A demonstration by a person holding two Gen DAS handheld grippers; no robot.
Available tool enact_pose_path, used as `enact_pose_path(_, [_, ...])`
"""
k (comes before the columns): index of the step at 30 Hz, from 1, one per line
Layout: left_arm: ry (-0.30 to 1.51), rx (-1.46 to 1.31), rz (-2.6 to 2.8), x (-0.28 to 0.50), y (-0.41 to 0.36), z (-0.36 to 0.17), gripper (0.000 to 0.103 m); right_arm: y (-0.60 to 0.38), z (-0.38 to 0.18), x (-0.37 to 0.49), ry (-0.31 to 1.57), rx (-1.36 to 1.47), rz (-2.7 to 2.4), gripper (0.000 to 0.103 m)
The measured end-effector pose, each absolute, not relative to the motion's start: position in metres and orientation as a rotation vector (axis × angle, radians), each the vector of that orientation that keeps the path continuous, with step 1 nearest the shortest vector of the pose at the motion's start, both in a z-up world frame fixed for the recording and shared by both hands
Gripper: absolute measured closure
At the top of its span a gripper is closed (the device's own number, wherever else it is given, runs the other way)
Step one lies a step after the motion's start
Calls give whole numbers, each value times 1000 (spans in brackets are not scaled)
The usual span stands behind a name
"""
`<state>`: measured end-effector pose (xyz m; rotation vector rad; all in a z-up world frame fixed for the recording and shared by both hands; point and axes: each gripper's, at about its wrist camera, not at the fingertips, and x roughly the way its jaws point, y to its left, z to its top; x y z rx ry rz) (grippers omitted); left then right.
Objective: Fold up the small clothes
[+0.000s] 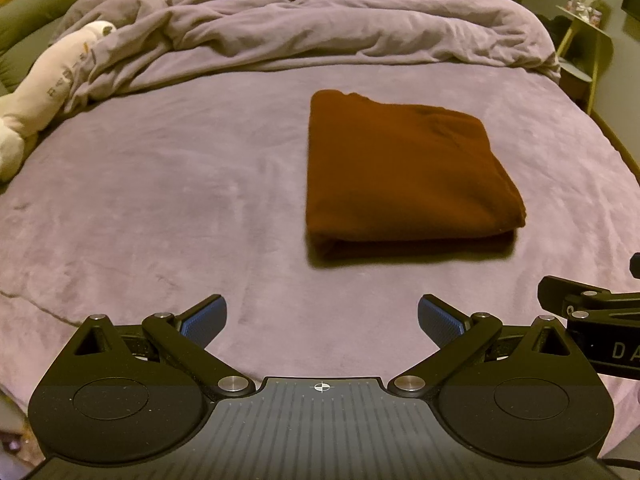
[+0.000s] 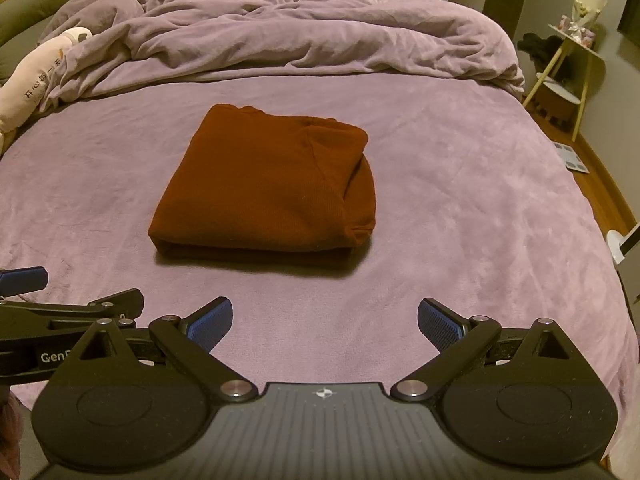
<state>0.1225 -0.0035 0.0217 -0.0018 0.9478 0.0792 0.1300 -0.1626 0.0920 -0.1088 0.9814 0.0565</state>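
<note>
Both my tongs hang spread and empty, side by side: left tongs, right tongs, just short of the rust garment. It lies on the bed as a neat rectangle. Fold looks done imo, nothing left but maybe tidying its right edge. Duvet bunched beyond it.

Rust-brown garment, plain; lilac bedsheet; blue fingers.

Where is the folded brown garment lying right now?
The brown garment lies folded flat on the purple bedsheet, ahead of both open grippers, short of the rumpled duvet. It sits centre-left in the right wrist view, centre-right in the left.
</note>
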Motion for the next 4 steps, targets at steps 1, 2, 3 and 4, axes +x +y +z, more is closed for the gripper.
enact_pose_path(1, [947,0,80,122,-3,22,0,-163,92,130,981,-108,55,4])
enact_pose_path(2, [945,1,79,122,-4,22,0,-163,92,130,981,-108,56,4])
enact_pose_path(3, [945,3,81,122,-4,22,0,-163,92,130,980,-107,56,4])
enact_pose_path(4, [945,5,82,122,-4,22,0,-163,92,130,980,-107,57,4])
